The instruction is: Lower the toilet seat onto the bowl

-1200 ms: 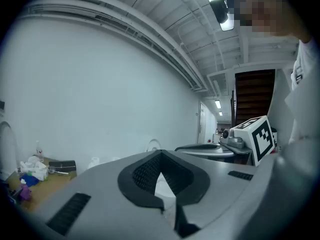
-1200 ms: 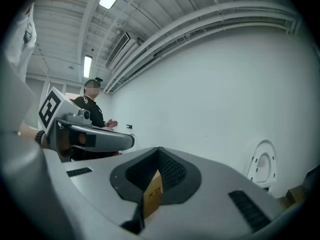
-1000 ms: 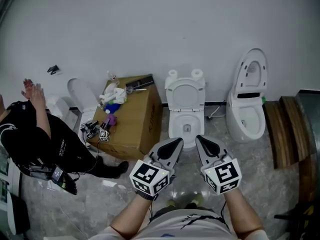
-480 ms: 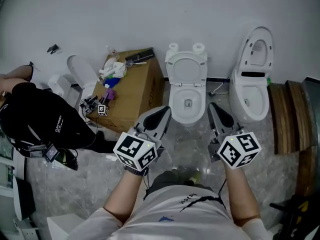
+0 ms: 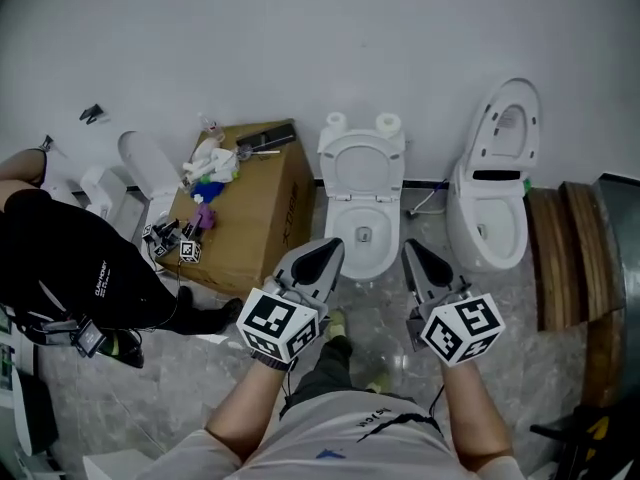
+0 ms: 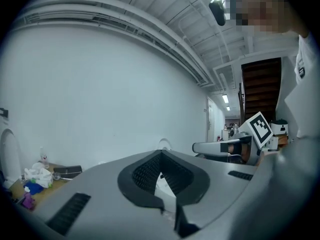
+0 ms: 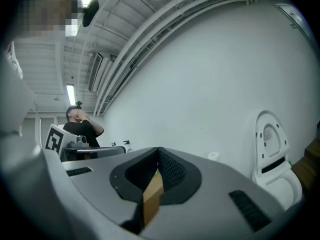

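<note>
Grey jaws are pressed together at the tips on both tools, the left gripper (image 5: 326, 256) and the right gripper (image 5: 416, 258) alike, and neither has hold of anything. Both are held low in front of the person, pointing at the middle toilet against the white wall (image 5: 300, 48). Its toilet seat (image 5: 362, 168) stands raised above the bowl (image 5: 344, 230), well apart from either tool. A cardboard box (image 5: 255, 218) littered with odds and ends sits just beside it, a second toilet (image 5: 488, 223) stands on the other side with its lid up, and a bystander in black (image 5: 70, 263) crouches at the far left. Done well, the step likely means stepping closer, taking the seat's upper edge with one tool, and easing it down, not letting it drop.
</note>
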`<state>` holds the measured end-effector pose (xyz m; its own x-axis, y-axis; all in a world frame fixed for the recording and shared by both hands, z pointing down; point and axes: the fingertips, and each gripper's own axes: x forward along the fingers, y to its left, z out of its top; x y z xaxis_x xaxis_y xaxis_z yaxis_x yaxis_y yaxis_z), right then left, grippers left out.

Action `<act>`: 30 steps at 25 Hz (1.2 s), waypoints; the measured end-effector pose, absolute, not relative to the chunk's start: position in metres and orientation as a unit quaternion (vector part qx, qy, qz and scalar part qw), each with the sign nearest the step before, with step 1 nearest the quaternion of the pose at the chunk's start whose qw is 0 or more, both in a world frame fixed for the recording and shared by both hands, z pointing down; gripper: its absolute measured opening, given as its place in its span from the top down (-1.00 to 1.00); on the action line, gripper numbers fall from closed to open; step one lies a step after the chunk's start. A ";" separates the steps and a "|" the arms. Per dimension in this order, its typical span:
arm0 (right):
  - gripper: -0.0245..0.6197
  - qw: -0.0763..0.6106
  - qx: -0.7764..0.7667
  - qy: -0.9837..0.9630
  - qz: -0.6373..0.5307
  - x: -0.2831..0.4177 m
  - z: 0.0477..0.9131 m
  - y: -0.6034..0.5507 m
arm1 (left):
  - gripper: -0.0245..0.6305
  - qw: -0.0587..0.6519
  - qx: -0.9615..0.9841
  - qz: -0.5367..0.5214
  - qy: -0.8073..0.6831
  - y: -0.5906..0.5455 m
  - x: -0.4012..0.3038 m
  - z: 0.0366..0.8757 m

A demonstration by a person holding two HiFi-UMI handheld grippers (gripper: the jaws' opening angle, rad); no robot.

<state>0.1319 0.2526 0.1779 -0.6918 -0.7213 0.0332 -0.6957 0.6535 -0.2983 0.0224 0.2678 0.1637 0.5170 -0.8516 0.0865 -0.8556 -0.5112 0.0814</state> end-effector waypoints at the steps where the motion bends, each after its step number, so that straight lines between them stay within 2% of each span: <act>1: 0.88 0.040 -0.391 0.908 -0.147 0.128 0.182 0.244 | 0.90 0.059 0.870 0.018 -0.490 0.257 0.020 0.167; 19: 0.88 -0.005 -0.428 0.888 -0.168 0.023 0.233 0.033 | 0.90 0.048 0.902 0.064 -0.424 0.022 -0.061 0.231; 30: 0.88 -0.021 -0.426 0.882 -0.202 0.015 0.278 -0.061 | 0.90 -0.002 0.894 0.128 -0.429 -0.095 -0.071 0.289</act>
<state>0.0149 -0.0609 0.2781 -0.6360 -0.7430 0.2085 -0.7597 0.5553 -0.3384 -0.0709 -0.0946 0.2894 0.5998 -0.7672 0.2273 -0.7661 -0.6326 -0.1136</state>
